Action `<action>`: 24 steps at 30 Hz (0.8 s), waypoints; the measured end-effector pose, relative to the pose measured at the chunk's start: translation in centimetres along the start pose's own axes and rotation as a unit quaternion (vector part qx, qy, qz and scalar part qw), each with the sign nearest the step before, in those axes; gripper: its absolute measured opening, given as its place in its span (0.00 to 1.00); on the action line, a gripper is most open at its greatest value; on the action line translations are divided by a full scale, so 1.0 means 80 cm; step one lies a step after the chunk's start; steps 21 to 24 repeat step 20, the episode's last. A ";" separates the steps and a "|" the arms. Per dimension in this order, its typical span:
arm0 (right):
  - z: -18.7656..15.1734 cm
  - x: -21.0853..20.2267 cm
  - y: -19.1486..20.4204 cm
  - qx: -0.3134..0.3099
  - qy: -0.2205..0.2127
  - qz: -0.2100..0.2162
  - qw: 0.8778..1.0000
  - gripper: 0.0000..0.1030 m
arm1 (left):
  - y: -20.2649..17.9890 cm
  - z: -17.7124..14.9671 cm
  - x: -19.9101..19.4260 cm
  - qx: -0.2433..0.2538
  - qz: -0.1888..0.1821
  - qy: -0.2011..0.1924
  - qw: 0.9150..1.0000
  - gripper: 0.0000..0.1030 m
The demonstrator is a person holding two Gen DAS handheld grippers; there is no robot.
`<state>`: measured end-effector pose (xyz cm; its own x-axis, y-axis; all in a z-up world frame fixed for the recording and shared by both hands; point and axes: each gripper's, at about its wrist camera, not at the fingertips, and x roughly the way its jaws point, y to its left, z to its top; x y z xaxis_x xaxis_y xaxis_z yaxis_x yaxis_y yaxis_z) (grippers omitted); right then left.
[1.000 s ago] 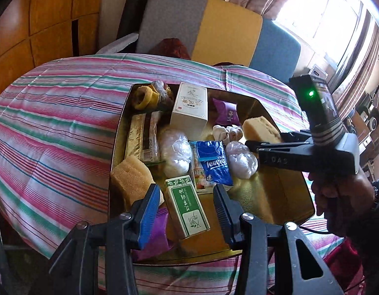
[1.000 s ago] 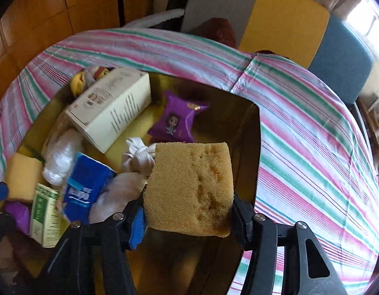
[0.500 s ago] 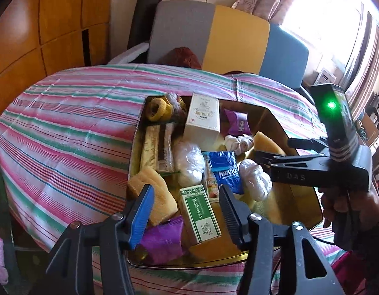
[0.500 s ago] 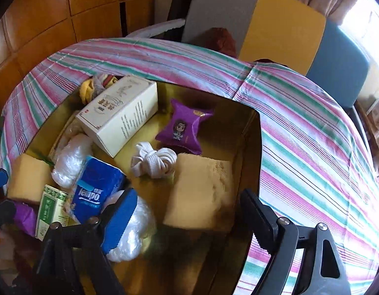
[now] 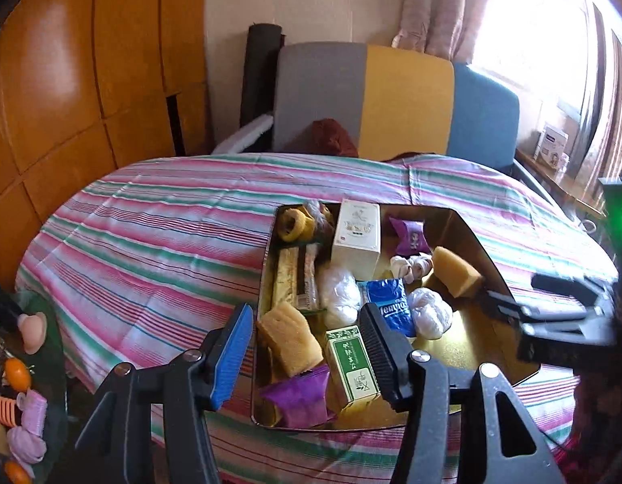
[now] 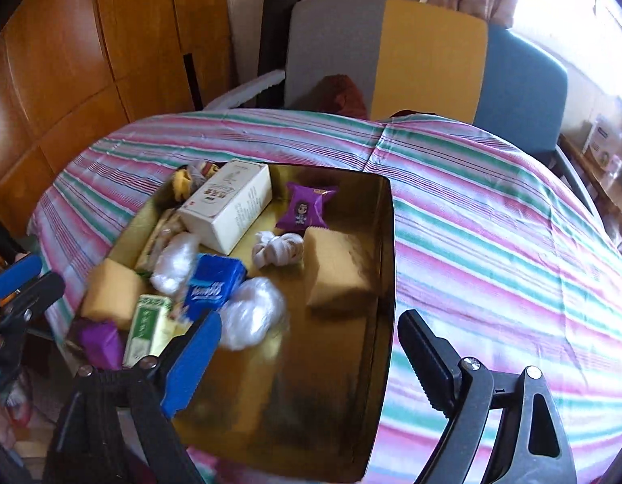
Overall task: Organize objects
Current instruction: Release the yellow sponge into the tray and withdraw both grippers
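Right wrist view, surface: a striped tablecloth (image 6: 492,242) covers the table; wooden panels (image 6: 89,60) and a grey, yellow and blue chair back (image 6: 428,52) stand behind.
Container: gold tray (image 6: 311,403) on the cloth, holding a white box (image 6: 226,205), purple packet (image 6: 305,206), white knotted cord (image 6: 278,248), blue tissue pack (image 6: 214,286), clear bags, a green box (image 6: 143,330).
Sponge (image 6: 335,268): inside the tray, against its right wall, long axis running away from the camera.
Right gripper (image 6: 311,363): fingers spread wide, holding nothing.
Left gripper (image 5: 307,347): fingers apart, empty, above the tray's near end.
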<state>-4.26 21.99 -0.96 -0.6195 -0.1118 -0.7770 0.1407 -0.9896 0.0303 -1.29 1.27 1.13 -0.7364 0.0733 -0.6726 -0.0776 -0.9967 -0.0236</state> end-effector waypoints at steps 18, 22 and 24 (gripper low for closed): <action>-0.066 -0.014 0.039 -0.003 0.007 0.015 1.000 0.88 | -0.002 -0.016 -0.022 0.000 0.025 -0.027 0.999 0.68; -0.065 -0.017 0.039 -0.001 0.000 0.011 1.000 0.88 | -0.002 -0.014 -0.019 -0.002 0.021 -0.021 1.000 0.68; -0.065 -0.017 0.039 -0.001 0.000 0.011 1.000 0.88 | -0.002 -0.014 -0.019 -0.002 0.021 -0.021 1.000 0.68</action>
